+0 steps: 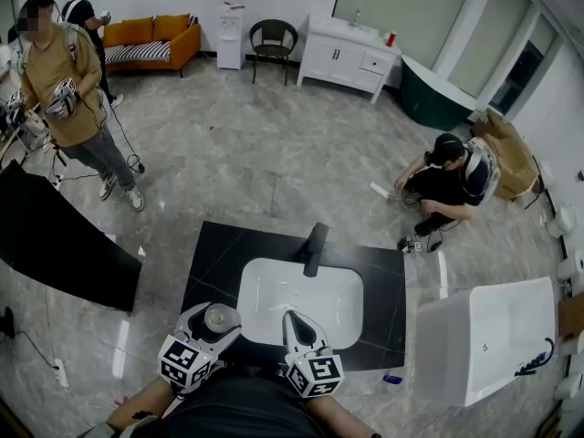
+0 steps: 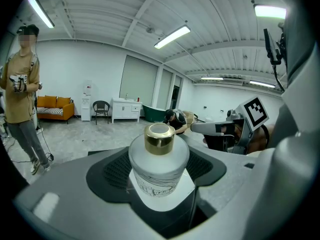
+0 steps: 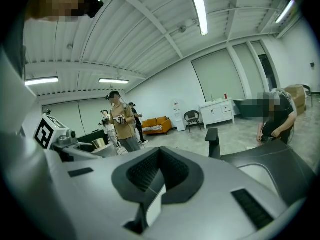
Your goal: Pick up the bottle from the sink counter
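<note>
A frosted white bottle (image 2: pixel 159 160) with a gold cap stands upright between the jaws of my left gripper (image 2: pixel 160 186), which is shut on it. In the head view the bottle (image 1: pixel 222 318) shows from above, held in my left gripper (image 1: pixel 217 328) over the front left of the black sink counter (image 1: pixel 214 254). My right gripper (image 1: pixel 295 319) is beside it over the front rim of the white sink (image 1: pixel 301 295), shut with nothing between its pads (image 3: pixel 150 176). The right gripper view shows the bottle (image 3: pixel 99 144) off to its left.
A black faucet (image 1: pixel 314 247) rises behind the sink. A white tub (image 1: pixel 488 336) stands to the right and a black panel (image 1: pixel 55 245) to the left. One person (image 1: pixel 68 80) stands at far left; another (image 1: pixel 452 181) crouches beyond the counter.
</note>
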`<state>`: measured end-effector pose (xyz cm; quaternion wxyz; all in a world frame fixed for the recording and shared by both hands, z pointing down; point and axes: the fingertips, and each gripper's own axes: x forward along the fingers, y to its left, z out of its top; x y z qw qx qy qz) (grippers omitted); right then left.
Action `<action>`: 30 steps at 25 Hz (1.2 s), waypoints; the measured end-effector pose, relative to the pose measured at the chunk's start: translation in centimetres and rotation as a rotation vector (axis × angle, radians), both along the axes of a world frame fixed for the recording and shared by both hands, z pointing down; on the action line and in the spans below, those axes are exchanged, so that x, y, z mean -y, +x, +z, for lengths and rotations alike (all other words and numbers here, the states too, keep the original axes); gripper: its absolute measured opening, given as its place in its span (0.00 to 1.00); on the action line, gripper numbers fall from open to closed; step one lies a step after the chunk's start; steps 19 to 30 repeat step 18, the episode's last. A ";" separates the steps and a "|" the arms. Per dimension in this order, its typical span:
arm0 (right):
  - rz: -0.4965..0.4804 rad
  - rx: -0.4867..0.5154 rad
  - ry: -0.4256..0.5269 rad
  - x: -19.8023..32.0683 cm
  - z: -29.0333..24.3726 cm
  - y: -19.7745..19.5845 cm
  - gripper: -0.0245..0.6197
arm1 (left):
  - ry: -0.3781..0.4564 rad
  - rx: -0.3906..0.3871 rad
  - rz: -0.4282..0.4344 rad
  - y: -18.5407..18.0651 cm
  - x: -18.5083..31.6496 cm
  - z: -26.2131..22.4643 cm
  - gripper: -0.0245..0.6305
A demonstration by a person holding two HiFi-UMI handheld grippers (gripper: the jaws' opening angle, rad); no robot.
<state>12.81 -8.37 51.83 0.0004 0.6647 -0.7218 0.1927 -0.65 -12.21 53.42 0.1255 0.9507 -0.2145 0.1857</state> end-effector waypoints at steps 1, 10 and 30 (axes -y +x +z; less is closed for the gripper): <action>0.000 0.000 -0.001 0.0 0.0 0.0 0.03 | 0.000 0.000 0.000 0.0 0.0 0.0 0.55; 0.001 0.006 -0.004 -0.2 0.1 -0.2 0.03 | -0.005 -0.001 -0.002 -0.3 -0.1 0.2 0.55; 0.004 0.009 -0.006 -0.1 0.4 -0.4 0.03 | -0.010 -0.001 -0.007 -0.8 0.0 0.5 0.55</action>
